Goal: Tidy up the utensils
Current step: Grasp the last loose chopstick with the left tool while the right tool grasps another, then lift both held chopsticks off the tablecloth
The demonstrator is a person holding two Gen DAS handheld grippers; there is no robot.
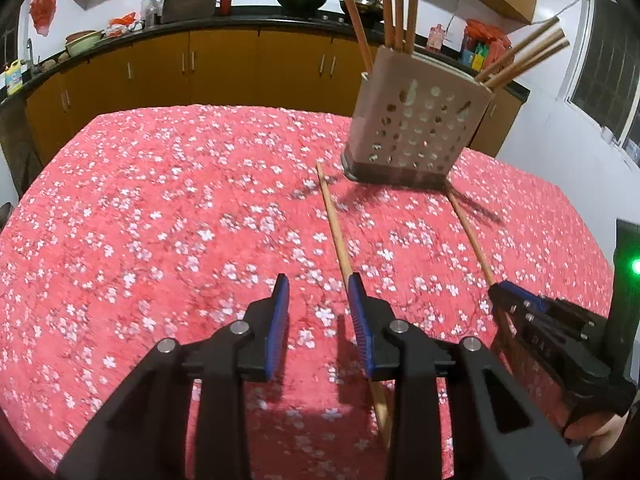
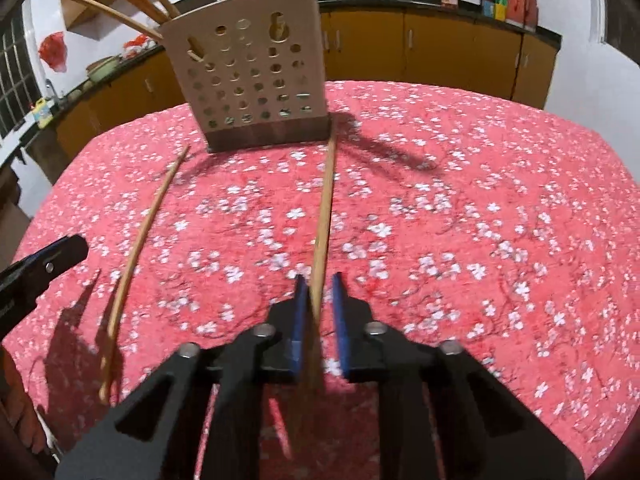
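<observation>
A beige perforated utensil holder [image 1: 416, 120] [image 2: 250, 80] stands on the table and holds several wooden chopsticks. Two loose chopsticks lie on the cloth in front of it. One chopstick [image 1: 340, 248] [image 2: 140, 240] lies just right of my open, empty left gripper [image 1: 318, 288]. The other chopstick [image 1: 470, 236] [image 2: 325, 208] runs between the fingers of my right gripper [image 2: 320, 286] [image 1: 500, 296]. Those jaws stand narrowly open around it, with a gap on the right side.
The table wears a red cloth with white flowers [image 1: 160, 220] [image 2: 480, 220]. Yellow-brown kitchen cabinets [image 1: 224, 56] under a dark counter with pots and bottles run behind it. A window [image 1: 604, 80] is at the right.
</observation>
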